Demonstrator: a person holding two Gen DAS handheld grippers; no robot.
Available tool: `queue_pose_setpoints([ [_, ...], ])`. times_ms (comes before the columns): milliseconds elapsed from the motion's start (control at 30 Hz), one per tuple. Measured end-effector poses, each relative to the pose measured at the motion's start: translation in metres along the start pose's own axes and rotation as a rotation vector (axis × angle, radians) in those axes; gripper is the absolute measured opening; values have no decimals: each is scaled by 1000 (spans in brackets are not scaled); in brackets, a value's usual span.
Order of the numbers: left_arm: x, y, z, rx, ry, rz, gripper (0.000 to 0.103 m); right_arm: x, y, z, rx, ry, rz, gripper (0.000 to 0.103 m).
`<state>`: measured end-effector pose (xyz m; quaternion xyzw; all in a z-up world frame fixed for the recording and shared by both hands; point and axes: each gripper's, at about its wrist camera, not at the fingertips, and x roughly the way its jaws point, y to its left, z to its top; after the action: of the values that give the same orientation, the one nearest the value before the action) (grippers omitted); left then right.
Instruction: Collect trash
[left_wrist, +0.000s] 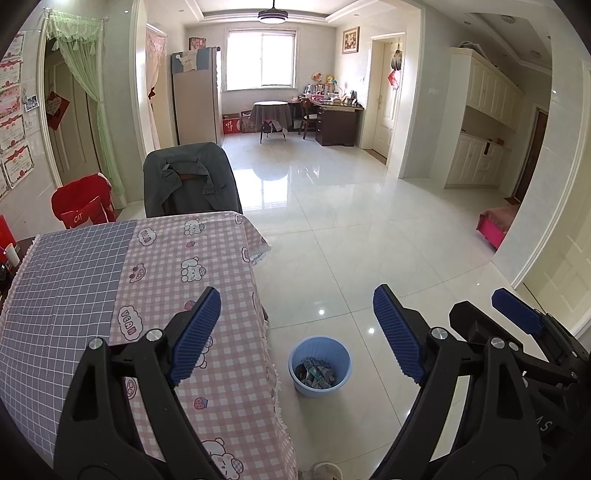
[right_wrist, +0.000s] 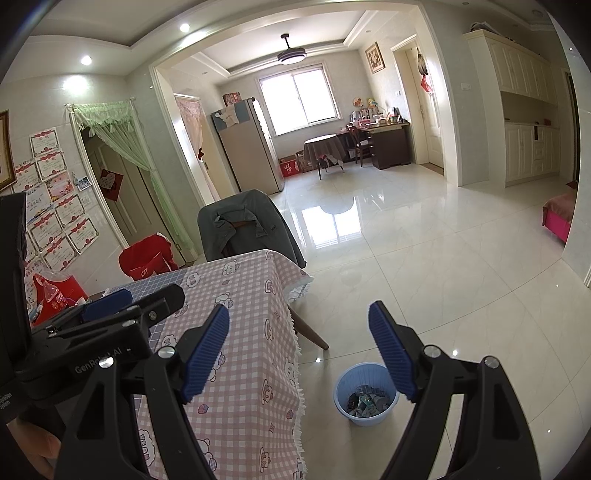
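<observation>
A light blue waste bin (left_wrist: 320, 365) stands on the tiled floor beside the table, with crumpled wrappers (left_wrist: 314, 373) inside; it also shows in the right wrist view (right_wrist: 365, 398). My left gripper (left_wrist: 295, 332) is open and empty, held high above the table's right edge and the bin. My right gripper (right_wrist: 299, 350) is open and empty, also above the table edge and bin. The right gripper shows at the right edge of the left wrist view (left_wrist: 517, 317); the left gripper shows at the left of the right wrist view (right_wrist: 110, 306).
The table (left_wrist: 92, 280) has a pink and grey checked cloth. A chair draped with a grey jacket (left_wrist: 192, 181) stands at its far end, a red-covered chair (left_wrist: 83, 203) to the left. Red bags (right_wrist: 55, 295) lie at the table's far left. Open glossy floor (left_wrist: 369, 221) stretches right.
</observation>
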<state>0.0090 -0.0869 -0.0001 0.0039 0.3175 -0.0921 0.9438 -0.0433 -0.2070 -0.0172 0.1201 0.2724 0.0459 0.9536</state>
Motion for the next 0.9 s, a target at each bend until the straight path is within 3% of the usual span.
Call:
queue_pose_setpoints([
  [900, -3, 3, 1, 4, 3, 7, 84, 0, 4, 0, 9, 0, 4, 77],
])
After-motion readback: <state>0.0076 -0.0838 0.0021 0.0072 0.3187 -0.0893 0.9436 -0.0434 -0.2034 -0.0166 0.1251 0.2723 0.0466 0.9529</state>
